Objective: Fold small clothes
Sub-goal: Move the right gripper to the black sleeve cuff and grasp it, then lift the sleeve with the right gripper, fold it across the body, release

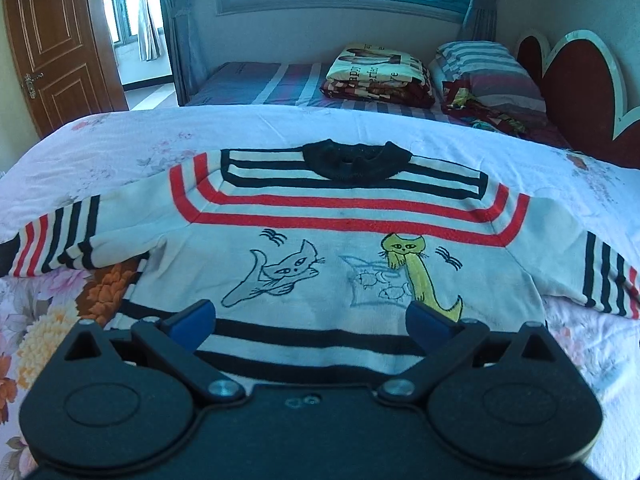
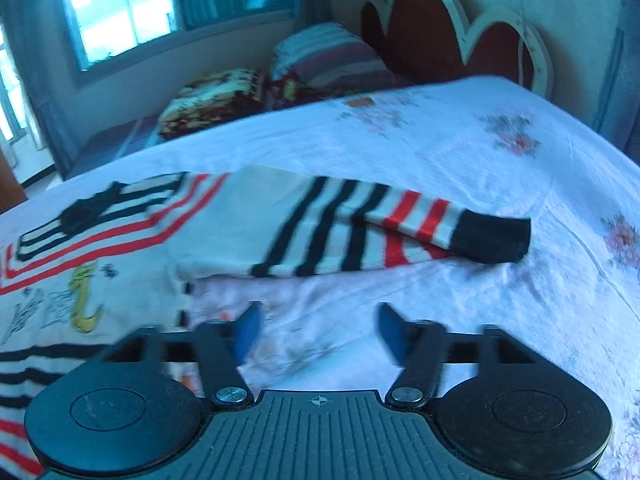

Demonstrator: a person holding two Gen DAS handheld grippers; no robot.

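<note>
A small white sweater [image 1: 320, 240] with red and black stripes, a black collar and cat drawings lies flat, front up, on the bed, both sleeves spread out. My left gripper [image 1: 310, 320] is open and empty above its striped bottom hem. In the right wrist view the sweater's body [image 2: 80, 264] is at the left and its right sleeve [image 2: 360, 228] with a black cuff stretches to the right. My right gripper [image 2: 316, 332] is open and empty over the sheet just in front of that sleeve.
The bed has a white floral sheet [image 1: 140, 140] and a flowered quilt [image 1: 48, 320] at the left. A second bed behind holds a folded blanket [image 1: 376, 76] and a striped pillow [image 1: 488, 72]. A red headboard [image 1: 576, 88] stands at the right, a wooden door [image 1: 56, 44] at the left.
</note>
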